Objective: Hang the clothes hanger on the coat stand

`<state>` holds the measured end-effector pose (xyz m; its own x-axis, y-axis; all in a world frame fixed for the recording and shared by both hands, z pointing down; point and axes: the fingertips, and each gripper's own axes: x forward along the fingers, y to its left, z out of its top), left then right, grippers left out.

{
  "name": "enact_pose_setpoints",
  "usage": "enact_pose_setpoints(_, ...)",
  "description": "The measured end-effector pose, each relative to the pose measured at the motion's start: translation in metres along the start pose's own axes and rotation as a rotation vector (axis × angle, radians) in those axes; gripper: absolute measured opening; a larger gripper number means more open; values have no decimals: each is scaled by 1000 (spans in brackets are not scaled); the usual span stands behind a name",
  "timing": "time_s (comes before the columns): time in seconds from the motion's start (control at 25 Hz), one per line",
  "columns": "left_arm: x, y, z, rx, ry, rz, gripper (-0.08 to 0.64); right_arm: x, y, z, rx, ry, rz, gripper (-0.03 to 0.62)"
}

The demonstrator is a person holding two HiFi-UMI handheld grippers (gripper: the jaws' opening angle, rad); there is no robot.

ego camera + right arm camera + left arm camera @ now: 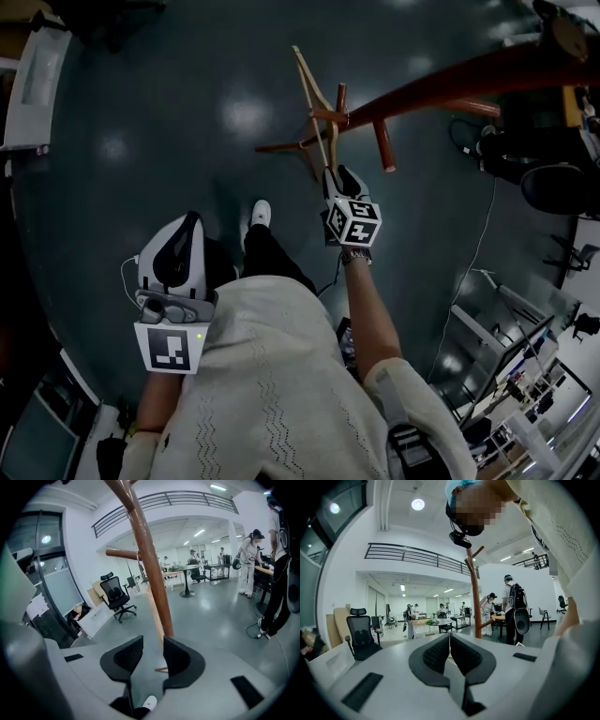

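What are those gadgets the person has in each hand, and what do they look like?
The left gripper and right gripper are white shells with dark ribbed pads; each carries a cube of black-and-white square markers. The person wears a pale knit sweater with zigzag stitching and a wristband.

Head view steeply down; both gripper views level across the room, coat stand [422, 94] shared.
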<state>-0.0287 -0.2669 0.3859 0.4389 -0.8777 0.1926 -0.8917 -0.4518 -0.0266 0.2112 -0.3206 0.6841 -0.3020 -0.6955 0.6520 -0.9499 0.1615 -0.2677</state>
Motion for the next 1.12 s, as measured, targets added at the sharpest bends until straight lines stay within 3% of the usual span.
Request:
enact_pose_setpoints(0.36, -20, -8, 1, -2, -27, -10, 14, -61, 52, 11, -73, -105, 60, 123)
enact_pose_setpoints(0.56, -31, -16, 3, 0, -48, -41, 14, -113, 100, 56, -57, -263, 124, 98)
enact_pose_setpoints(0.72, -41, -23, 5, -11, -64, -64, 14, -160, 140, 97, -58, -381, 184, 39)
enact_pose_setpoints(0.96, -48, -37, 12, -18, -111, -95, 14, -218, 193, 141, -158, -506, 297, 20)
enact_pose_setpoints(1.12, -55, -36, 25, -31, -167, -102, 14, -253, 233, 161, -170, -570, 413, 20)
